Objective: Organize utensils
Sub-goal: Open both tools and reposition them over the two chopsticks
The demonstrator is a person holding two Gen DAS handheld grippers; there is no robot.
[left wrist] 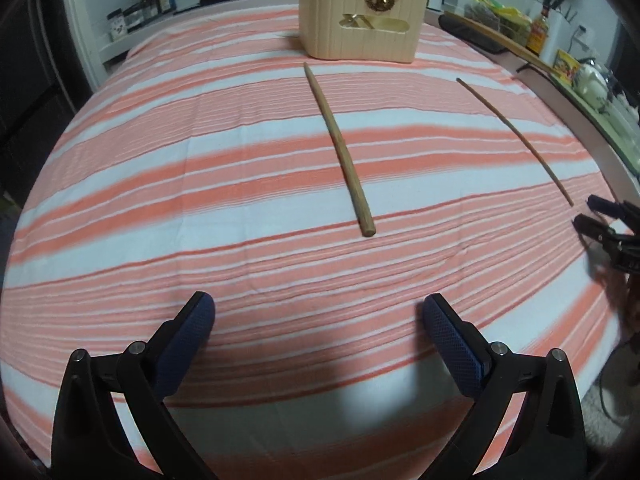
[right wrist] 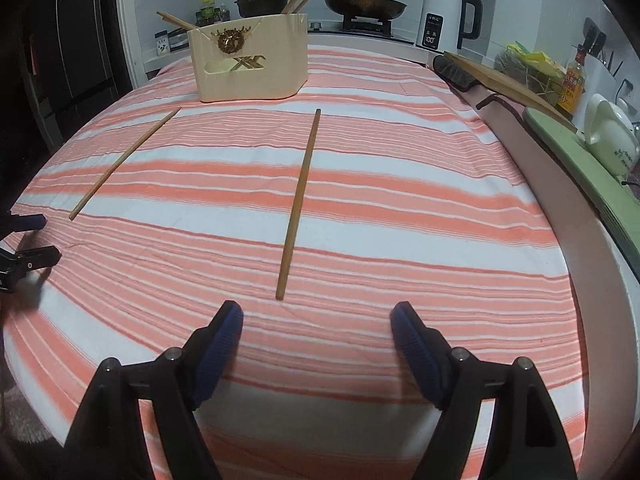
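Observation:
Two wooden chopsticks lie apart on the striped tablecloth (left wrist: 200, 184). One chopstick (left wrist: 340, 148) points away from my left gripper (left wrist: 320, 320), which is open and empty just short of its near end. The other chopstick (right wrist: 300, 200) lies ahead of my right gripper (right wrist: 318, 320), also open with nothing between its blue pads (right wrist: 224, 332). Each view catches the other side: the right gripper (left wrist: 596, 216) at the edge by the second chopstick (left wrist: 516, 136), the left gripper (right wrist: 36, 240) near the first chopstick (right wrist: 124, 164). A beige utensil holder (right wrist: 252, 64) with chopsticks sticking out stands at the far end.
Beyond the table, a stove carries a pan (right wrist: 364, 6) and a red-lidded pot (right wrist: 262, 0), beside a white kettle (right wrist: 444, 18). To the right sit a wooden board (right wrist: 504, 80), a sauce bottle (right wrist: 574, 80) and a white teapot (right wrist: 610, 140).

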